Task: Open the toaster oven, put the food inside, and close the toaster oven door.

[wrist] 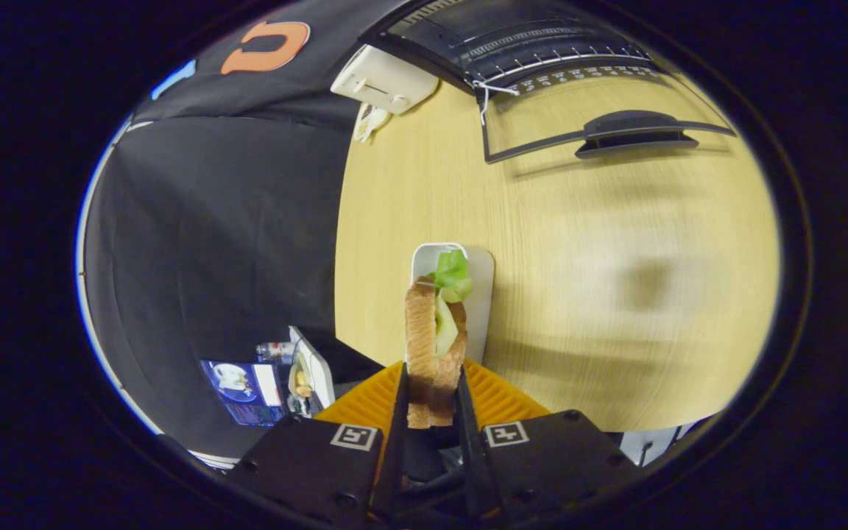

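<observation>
While you're pinching sandwich (433, 346) in gripper (431, 401) above plate (480, 294), lettuce's (453, 274) sticking out loose, probably snagging oven (542, 51) door (601, 121) or rack going in.

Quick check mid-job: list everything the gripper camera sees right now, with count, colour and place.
Sandwich: one, tan bread with green lettuce, clamped upright between the fingers.
Plate: one, white, on the table just beyond the sandwich.
Toaster oven: one, black, at the table's far end, wire rack showing inside.
Oven door: one, glass with dark handle, folded down open onto the table.
Toaster: one, white, left of the oven.
Table: one, light wood, under everything.
Small items below the table's left edge: several, too small to tell.
Gripper: one, both fingers pressing the sandwich.
</observation>
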Motion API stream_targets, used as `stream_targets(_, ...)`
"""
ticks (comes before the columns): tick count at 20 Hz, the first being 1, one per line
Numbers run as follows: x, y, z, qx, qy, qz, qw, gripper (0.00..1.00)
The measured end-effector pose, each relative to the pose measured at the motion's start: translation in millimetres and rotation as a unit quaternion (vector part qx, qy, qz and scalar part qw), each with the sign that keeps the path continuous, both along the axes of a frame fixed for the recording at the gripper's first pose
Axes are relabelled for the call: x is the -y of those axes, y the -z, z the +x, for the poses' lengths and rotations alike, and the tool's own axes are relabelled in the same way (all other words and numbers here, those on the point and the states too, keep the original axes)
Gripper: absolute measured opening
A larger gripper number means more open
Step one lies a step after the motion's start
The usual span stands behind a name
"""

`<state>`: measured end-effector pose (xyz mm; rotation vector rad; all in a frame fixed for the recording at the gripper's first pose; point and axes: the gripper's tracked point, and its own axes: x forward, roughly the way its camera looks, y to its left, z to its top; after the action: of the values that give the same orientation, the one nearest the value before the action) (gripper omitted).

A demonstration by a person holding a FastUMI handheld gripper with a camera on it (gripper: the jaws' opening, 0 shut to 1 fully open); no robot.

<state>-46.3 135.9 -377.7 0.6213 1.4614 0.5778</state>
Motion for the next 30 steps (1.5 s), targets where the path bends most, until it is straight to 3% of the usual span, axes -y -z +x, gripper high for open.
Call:
stream_targets(7,5.6,-47.2,0.3,0.004,0.026,0.046,0.999,0.27)
stream_targets(13,36.1,-124.9,33.1,0.059,0.099,0.109,0.987,0.27)
stream_targets(17,82.6,-155.0,81.8,0.116,0.178,0.114,0.97,0.27)
stream_targets(22,118.4,-142.3,150.5,0.146,0.272,0.122,0.943,0.27)
stream_targets(30,139.0,-91.8,245.0,0.167,0.363,0.145,0.905,0.27)
